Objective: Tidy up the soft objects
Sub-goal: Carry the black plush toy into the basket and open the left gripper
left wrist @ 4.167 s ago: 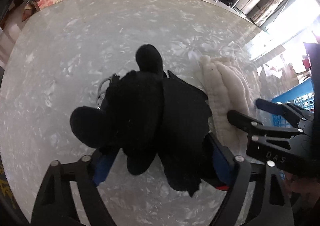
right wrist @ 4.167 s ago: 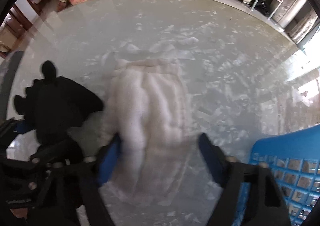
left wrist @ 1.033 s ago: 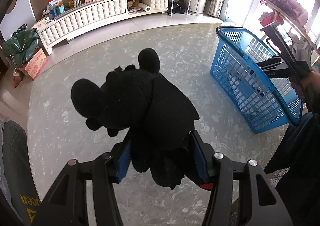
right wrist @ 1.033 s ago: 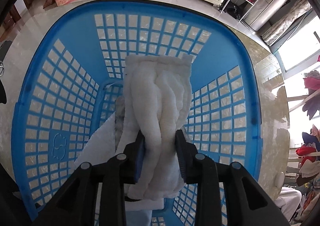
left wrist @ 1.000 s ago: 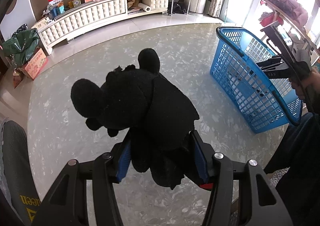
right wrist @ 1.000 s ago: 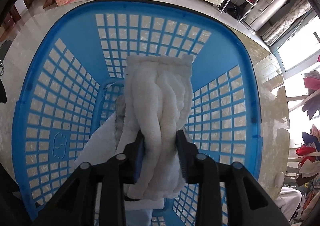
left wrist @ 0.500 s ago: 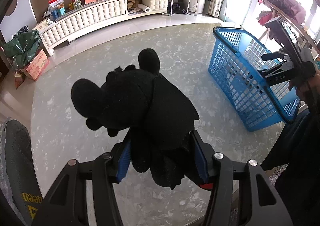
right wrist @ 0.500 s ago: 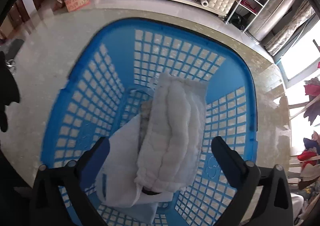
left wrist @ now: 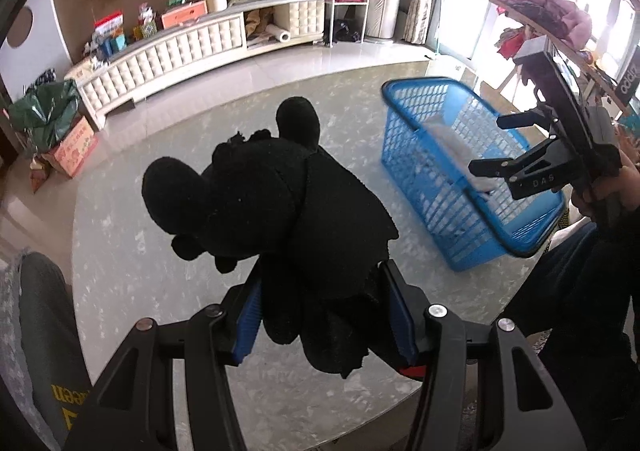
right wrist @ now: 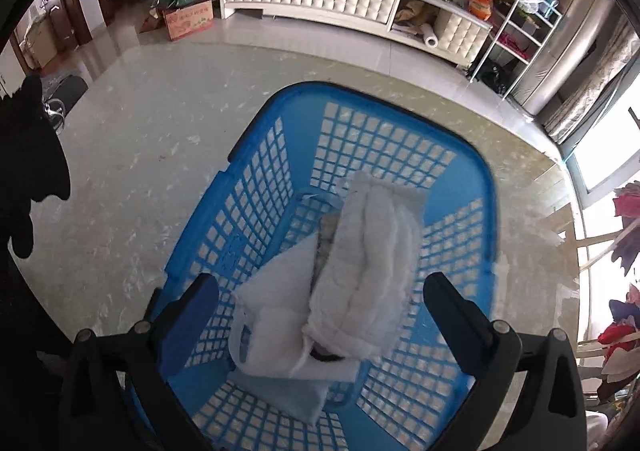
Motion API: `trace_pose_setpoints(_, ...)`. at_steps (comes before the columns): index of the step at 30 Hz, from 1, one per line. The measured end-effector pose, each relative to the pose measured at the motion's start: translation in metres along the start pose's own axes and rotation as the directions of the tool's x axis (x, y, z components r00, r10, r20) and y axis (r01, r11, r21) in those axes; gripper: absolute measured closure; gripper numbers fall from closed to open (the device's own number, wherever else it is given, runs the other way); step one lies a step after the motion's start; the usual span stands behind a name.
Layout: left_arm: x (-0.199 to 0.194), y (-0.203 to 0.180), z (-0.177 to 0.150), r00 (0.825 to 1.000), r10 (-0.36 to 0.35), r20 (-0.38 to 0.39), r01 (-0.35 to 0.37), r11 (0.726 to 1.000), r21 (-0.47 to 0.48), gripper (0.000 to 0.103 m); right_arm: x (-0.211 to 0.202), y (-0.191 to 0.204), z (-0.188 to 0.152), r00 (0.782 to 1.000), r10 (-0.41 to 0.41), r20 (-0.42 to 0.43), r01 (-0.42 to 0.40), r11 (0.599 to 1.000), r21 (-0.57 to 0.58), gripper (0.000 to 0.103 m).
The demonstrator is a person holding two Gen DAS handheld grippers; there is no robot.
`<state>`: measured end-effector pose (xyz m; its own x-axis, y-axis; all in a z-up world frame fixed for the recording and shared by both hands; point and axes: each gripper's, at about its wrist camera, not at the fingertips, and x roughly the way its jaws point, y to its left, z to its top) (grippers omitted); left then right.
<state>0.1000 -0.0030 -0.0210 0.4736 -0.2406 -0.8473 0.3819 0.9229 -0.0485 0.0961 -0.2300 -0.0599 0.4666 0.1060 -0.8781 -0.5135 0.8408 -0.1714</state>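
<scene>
Glossy marble table [left wrist: 160, 235] | left gripper [left wrist: 324, 315] clamps fuzzy black plush [left wrist: 280, 203] | right gripper [right wrist: 320, 315] spread above lattice basket [right wrist: 460, 155]

Left wrist view faces across the table – blue basket [left wrist: 472, 187] far right; right wrist view looks down into it [right wrist: 280, 155].

Left claw [left wrist: 324, 315] clamped tight; right claw [right wrist: 320, 307] apparently spread wide.

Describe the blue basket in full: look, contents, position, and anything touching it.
The blue basket is bright plastic with lattice walls and floor and a solid rounded rim. It sits upright on the pale marbled floor. Inside lie a fluffy white ribbed cloth over other white fabric and a pale blue piece. The open right gripper hovers above, touching nothing.
</scene>
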Motion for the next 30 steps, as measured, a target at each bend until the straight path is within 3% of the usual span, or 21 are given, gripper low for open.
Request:
trace_pose_setpoints(12,-0.013,-0.063,0.028,1.0,-0.014,0.028,0.012,0.997,0.082,0.05,-0.032,-0.041,-0.046,0.996,-0.07,0.055,0.066,0.995,0.079,0.0)
trace_pose_setpoints(30,0.039,-0.143,0.071,0.997,-0.045,-0.065,0.058,0.972,0.227,0.05,-0.036,-0.078,-0.083,0.997,-0.062,0.051,0.05,0.978,0.201,0.0)
